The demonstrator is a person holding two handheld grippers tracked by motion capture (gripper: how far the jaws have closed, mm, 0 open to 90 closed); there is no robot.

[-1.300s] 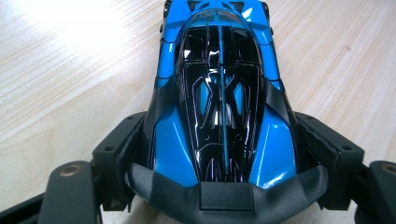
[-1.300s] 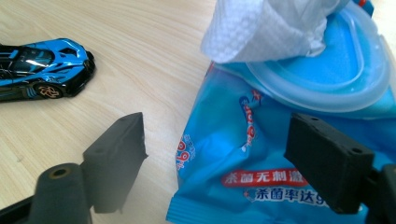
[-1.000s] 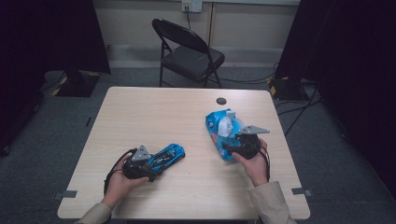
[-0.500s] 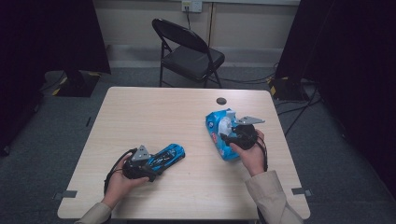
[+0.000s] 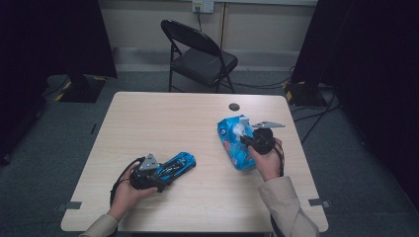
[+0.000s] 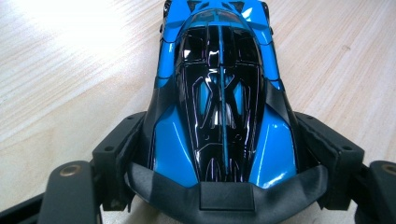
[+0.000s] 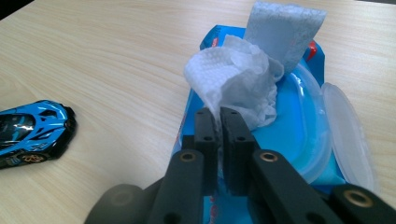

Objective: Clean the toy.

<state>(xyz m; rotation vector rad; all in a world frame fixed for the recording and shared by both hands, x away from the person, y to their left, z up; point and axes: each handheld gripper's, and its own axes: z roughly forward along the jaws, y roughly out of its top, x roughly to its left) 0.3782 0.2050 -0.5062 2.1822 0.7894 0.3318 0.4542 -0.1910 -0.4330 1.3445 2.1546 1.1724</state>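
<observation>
Wipes pack (image 5: 236,143), blue w/ clear flip lid, lies on the table (image 5: 163,118) at its right side; in the right gripper view the pack (image 7: 289,121) has its lid (image 7: 348,135) swung open to the right, and a white wipe (image 7: 236,84) stands bunched up out of the opening. Right gripper (image 5: 249,141) sits over the pack, held by the person's right hand (image 5: 269,160) coming in from the bottom edge. Its jaws have just been closing & now stand together, pinched on the lower edge of the wipe; right gripper (image 7: 218,114) tips meet right at the wipe's hanging fold, w/ a thin bit of tissue between them. Toy car (image 5: 177,165), blue & black, is on the table's left-front part, well apart from the pack. Left gripper (image 5: 165,175) is clamped on it: in the left gripper view the car (image 6: 219,93) fills the space between both black jaws, pads pressed against its flanks near the rear, nose pointing away from the camera. Left hand (image 5: 126,192) holds that gripper low on the table, cable looping beside it. Car (image 7: 32,126) also appears at the left edge of the right gripper view, resting on the wood. Small dark round disc (image 5: 234,106) lies near the table's far edge, apart from the pack. Black folding chair (image 5: 200,54) stands beyond the table.
</observation>
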